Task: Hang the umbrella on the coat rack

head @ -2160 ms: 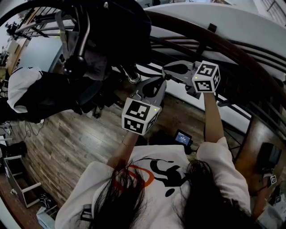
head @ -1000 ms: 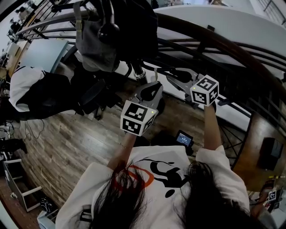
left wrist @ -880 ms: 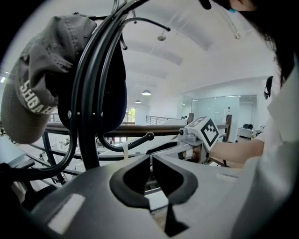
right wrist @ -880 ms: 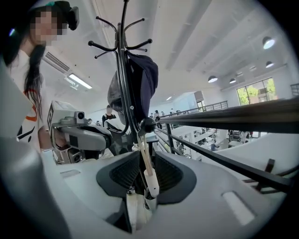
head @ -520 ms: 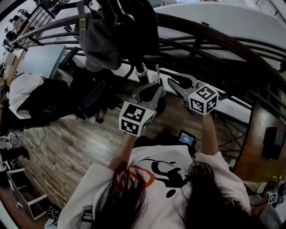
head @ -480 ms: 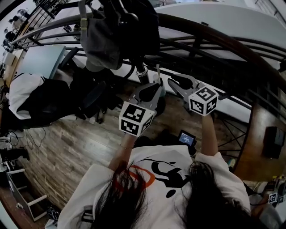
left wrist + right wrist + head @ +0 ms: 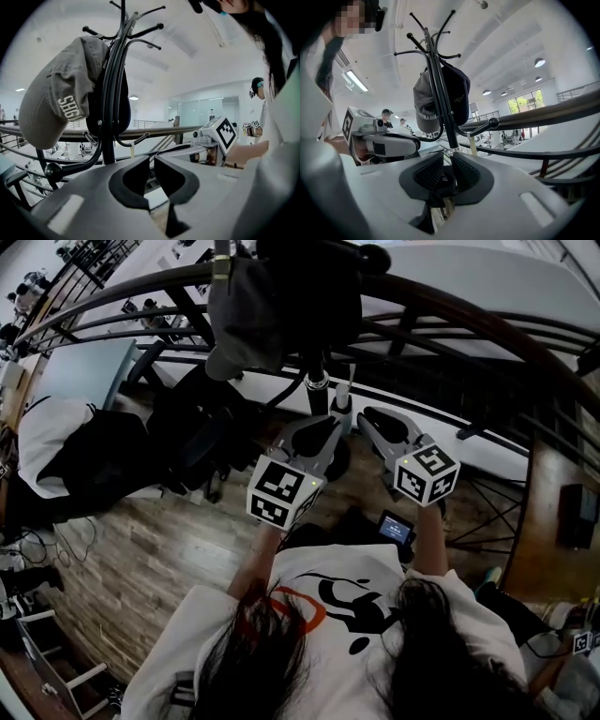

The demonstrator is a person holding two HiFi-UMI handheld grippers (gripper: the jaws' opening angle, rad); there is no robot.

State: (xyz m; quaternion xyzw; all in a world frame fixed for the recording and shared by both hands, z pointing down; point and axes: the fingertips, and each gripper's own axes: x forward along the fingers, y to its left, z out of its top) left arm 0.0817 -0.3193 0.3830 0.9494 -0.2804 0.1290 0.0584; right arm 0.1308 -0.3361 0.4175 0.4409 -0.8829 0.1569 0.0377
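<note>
On one coat rack (image 7: pixel 439 93) hang two caps (image 7: pixel 423 110) (image 7: pixel 460 93).

- My left gripper (image 7: pixel 152 161): a shell of smooth, matt grey plastic; its pads (image 7: pixel 133 180) are matt black and look rubbery.
- Coat rack (image 7: pixel 108 93): smooth black metal tubing with a slight sheen.
- Grey cap (image 7: pixel 51 93): soft, washed, matt cloth with raised white stitched letters.
- Dark cap (image 7: pixel 459 91): matt cloth.
- Floor (image 7: pixel 141 549): grainy wood planks, low sheen.
- Handrail (image 7: pixel 161 131): brown, wood-looking, smooth, dully shiny.
</note>
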